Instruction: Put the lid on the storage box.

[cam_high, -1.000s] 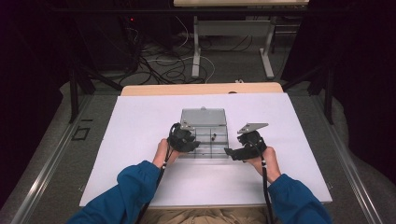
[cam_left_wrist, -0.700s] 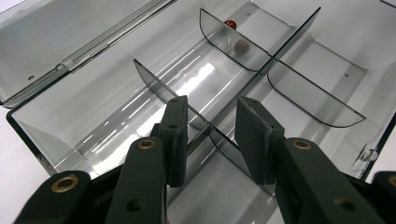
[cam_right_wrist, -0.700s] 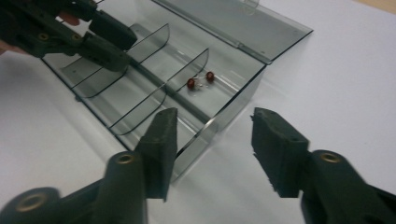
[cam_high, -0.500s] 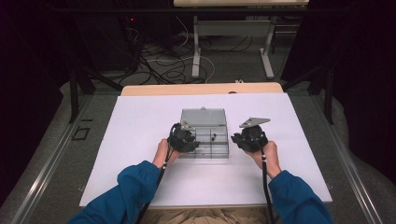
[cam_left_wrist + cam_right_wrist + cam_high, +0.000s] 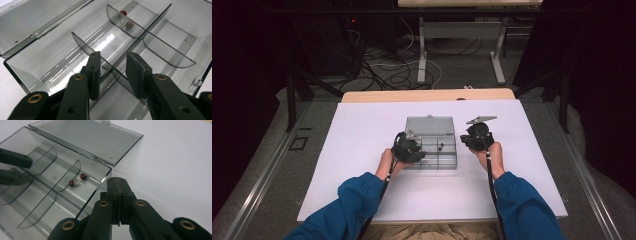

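A clear plastic compartment box (image 5: 432, 147) lies near the middle of the white surface (image 5: 362, 140), with its lid (image 5: 430, 125) folded back flat on the far side. In the high view the left gripper (image 5: 408, 149) is at the left near part of the box, and the right gripper (image 5: 476, 137) is just beside the right edge of the box, over the bare white surface. In the left gripper view, the left gripper (image 5: 113, 68) reaches down into the box, and its jaws stand one on each side of a thin grey divider (image 5: 107, 63). The pads are close to the divider, but I cannot tell if they press it; a narrow gap seems to remain on both sides. In the right gripper view, the right gripper (image 5: 120, 188) has its jaws clenched together with nothing between them; they have just been closing. They are outside the box, close to its right wall (image 5: 93, 192). Two small red beads (image 5: 77, 180) on thin metal pins lie together on the floor of one compartment on the right side of the box, beside a curved divider (image 5: 73, 173). In the left gripper view the red beads (image 5: 126, 18) are in a far compartment, well apart from the left jaws. The person's blue sleeves (image 5: 362, 200) come in from the bottom of the high view.
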`<move>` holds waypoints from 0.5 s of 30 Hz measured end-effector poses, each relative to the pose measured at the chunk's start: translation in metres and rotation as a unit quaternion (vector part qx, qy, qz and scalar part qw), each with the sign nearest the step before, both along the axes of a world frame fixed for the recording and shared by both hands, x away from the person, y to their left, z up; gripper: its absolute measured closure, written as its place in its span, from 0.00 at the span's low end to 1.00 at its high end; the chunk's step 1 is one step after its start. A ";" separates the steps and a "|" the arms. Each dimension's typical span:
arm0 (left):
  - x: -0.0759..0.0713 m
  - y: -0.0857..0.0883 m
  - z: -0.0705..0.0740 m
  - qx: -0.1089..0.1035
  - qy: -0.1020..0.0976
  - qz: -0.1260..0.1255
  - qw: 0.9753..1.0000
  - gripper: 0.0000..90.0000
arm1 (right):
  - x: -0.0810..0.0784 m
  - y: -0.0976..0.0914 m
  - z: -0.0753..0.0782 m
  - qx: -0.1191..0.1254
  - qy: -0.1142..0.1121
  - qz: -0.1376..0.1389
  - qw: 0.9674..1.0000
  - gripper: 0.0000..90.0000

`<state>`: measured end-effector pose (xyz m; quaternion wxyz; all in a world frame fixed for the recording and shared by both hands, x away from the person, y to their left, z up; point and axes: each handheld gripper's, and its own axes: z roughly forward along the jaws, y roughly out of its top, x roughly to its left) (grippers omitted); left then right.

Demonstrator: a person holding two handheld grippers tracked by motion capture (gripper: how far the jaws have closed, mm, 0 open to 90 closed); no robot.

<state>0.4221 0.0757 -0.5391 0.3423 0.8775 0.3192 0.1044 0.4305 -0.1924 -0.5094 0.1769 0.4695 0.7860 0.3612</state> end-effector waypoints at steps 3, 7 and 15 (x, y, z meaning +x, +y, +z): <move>0.000 0.000 0.000 0.002 0.001 -0.001 1.000 0.73 | 0.009 0.003 -0.004 0.000 0.014 -0.017 1.000 1.00; 0.000 0.000 0.000 0.002 0.001 -0.001 1.000 0.73 | 0.020 0.009 -0.009 -0.002 0.028 -0.043 0.999 1.00; 0.000 0.000 0.000 0.001 0.001 -0.001 1.000 0.73 | 0.042 0.014 -0.024 0.012 0.052 -0.055 0.997 1.00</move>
